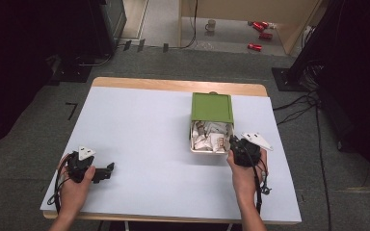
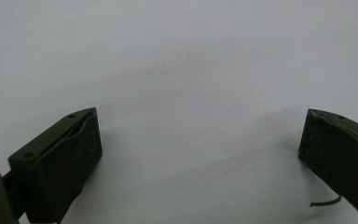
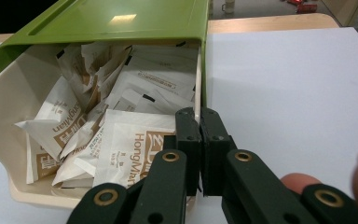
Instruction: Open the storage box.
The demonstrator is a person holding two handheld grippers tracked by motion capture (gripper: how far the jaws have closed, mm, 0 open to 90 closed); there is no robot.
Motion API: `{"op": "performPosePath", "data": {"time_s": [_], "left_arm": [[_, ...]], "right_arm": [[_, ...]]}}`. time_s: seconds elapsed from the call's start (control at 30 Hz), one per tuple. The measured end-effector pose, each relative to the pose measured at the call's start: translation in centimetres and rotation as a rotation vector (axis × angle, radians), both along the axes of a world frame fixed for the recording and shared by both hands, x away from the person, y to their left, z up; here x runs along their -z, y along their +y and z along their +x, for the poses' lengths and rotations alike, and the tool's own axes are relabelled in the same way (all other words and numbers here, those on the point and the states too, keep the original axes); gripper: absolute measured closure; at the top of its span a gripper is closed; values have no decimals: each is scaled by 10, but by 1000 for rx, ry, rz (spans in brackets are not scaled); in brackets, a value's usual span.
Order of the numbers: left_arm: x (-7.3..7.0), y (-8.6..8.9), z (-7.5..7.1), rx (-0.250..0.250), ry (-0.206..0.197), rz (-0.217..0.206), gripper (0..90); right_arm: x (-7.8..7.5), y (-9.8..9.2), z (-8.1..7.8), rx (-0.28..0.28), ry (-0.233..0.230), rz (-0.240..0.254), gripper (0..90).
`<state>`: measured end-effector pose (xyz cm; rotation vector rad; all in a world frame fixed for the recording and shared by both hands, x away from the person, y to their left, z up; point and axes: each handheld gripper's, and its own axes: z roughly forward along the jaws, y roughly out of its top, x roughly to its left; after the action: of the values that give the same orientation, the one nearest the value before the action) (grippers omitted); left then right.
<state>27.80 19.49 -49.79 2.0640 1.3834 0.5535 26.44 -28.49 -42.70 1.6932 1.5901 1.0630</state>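
A cream box (image 1: 192,144) of white paper sachets (image 1: 211,138) stands right of the table's middle, its green lid (image 1: 212,107) slid back over the far half. My right gripper (image 1: 233,145) is at the box's near right corner. In the right gripper view the jaws (image 3: 200,116) are shut on the box's right wall (image 3: 197,79), with the sachets (image 3: 130,144) to their left and the lid (image 3: 121,21) above. My left gripper (image 1: 107,171) rests open at the near left of the table. Between its jaws (image 2: 200,135) lies nothing but white tabletop.
The white table sheet (image 1: 144,134) has bare wood along its far edge (image 1: 173,85). On the floor beyond lie a mug (image 1: 211,25) and red cans (image 1: 260,29). Cables (image 1: 298,108) trail off the right side, past dark equipment.
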Motion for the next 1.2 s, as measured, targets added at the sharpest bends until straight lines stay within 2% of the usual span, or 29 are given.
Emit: {"op": "performPosePath", "data": {"time_s": [0.53, 1.2], "left_arm": [[0, 0, 0, 0, 0, 1, 0], [0, 0, 0, 0, 0, 1, 0]], "right_arm": [[1, 1, -30, -2, -14, 3, 900], [4, 1, -53, -5, -14, 17, 900]]}}
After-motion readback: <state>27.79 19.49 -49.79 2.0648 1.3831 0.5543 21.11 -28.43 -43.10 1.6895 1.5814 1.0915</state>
